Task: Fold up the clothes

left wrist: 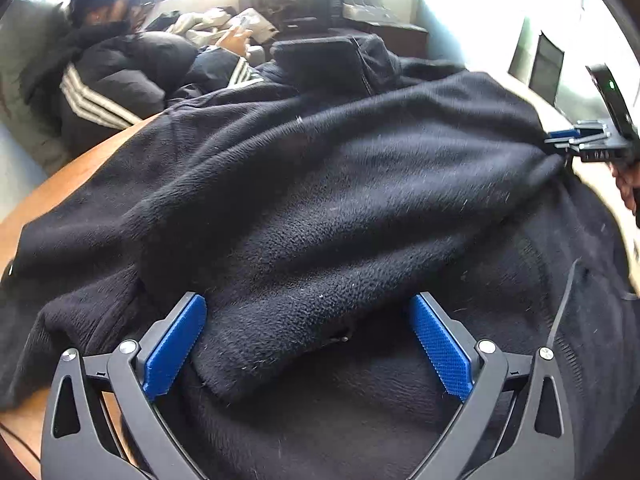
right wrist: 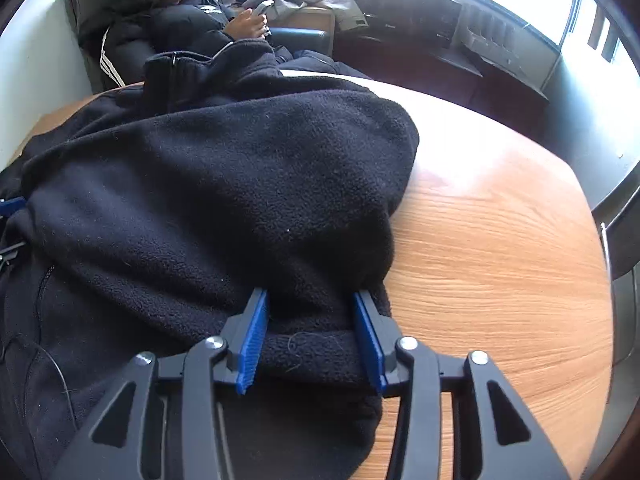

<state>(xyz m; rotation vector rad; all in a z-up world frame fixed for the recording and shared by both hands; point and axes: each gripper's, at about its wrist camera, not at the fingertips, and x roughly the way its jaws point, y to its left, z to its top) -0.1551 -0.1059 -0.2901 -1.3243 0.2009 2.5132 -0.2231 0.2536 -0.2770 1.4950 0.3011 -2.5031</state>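
Observation:
A black fleece jacket [left wrist: 320, 184] lies spread over a wooden table [left wrist: 80, 168]. A folded-over part runs across it. My left gripper [left wrist: 308, 340] is open wide, its blue pads [left wrist: 176, 344] on either side of the folded edge. My right gripper [right wrist: 312, 340] has its blue pads [right wrist: 252, 344] pressed against a thick fold of the same fleece [right wrist: 224, 184] at the jacket's edge. The right gripper also shows in the left wrist view [left wrist: 580, 144] at the jacket's far right edge. The jacket's collar with a zip [right wrist: 176, 72] lies at the far side.
A person in a black puffer jacket [left wrist: 116, 76] sits behind the table, looking at a phone. Bare wooden tabletop [right wrist: 500, 260] lies to the right of the jacket. A cabinet with a dark appliance [right wrist: 404, 8] stands at the back wall.

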